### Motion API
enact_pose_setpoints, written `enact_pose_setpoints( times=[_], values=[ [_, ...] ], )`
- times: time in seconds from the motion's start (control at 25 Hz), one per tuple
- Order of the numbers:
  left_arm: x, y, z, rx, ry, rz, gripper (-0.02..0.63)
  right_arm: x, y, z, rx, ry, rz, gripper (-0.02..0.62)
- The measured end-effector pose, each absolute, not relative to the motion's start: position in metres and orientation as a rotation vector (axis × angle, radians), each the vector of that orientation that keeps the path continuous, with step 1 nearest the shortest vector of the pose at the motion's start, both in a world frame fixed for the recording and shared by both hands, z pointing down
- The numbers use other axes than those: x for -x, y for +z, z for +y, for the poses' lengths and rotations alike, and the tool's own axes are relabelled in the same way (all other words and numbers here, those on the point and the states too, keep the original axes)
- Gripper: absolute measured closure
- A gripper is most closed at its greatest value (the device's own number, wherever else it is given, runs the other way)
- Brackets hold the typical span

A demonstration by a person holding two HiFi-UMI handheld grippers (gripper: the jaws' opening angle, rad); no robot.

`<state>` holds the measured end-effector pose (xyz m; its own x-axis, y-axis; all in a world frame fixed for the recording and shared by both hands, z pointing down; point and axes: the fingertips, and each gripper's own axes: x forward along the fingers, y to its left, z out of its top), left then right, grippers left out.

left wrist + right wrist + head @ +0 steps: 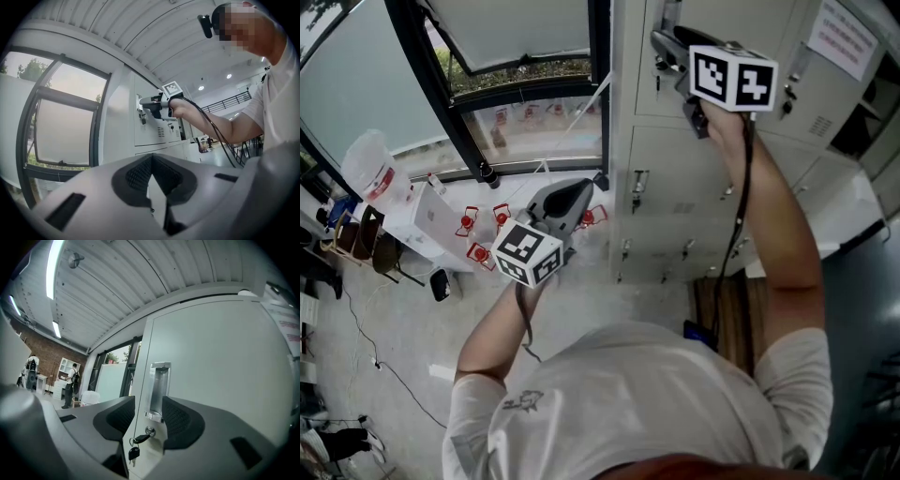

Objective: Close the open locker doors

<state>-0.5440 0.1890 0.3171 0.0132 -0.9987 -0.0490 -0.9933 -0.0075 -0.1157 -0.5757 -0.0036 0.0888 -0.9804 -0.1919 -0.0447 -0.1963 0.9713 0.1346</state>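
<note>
A bank of grey lockers (675, 178) stands in front of me. My right gripper (149, 413) is open and held level at an upper locker door (220, 380). Its recessed metal handle (158, 387) shows between the two pads, apart from both. Below the handle a key (140, 438) sits in the lock, and a second key (133, 453) hangs from it. From the head view the right gripper (667, 45) is against the top row. My left gripper (572, 202) hangs lower, left of the lockers, pads together (151, 180) with nothing in them.
A dark-framed window (516, 84) fills the wall left of the lockers. Below it on the floor are red-framed items (483, 230), a white bag (373, 169) and chairs (366, 239). A dark locker opening (862, 127) shows at the far right. A person (71, 380) stands far off.
</note>
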Motion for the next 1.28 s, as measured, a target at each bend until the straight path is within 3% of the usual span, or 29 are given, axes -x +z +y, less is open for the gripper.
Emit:
enact_pose_setpoints(
  times=[0.8, 1.04, 1.28],
  values=[
    [0.477, 0.319, 0.12, 2.255, -0.083, 2.044, 0.607, 0.452, 0.207, 0.019, 0.069, 0.216, 3.096, 0.436],
    [0.436, 0.319, 0.082, 2.265, -0.062, 2.031, 0.607, 0.402, 0.246, -0.002, 0.064, 0.263, 3.091, 0.588],
    [0.4, 0.324, 0.056, 2.237, -0.052, 2.03, 0.607, 0.363, 0.293, -0.01, 0.008, 0.277, 3.095, 0.597]
  ],
)
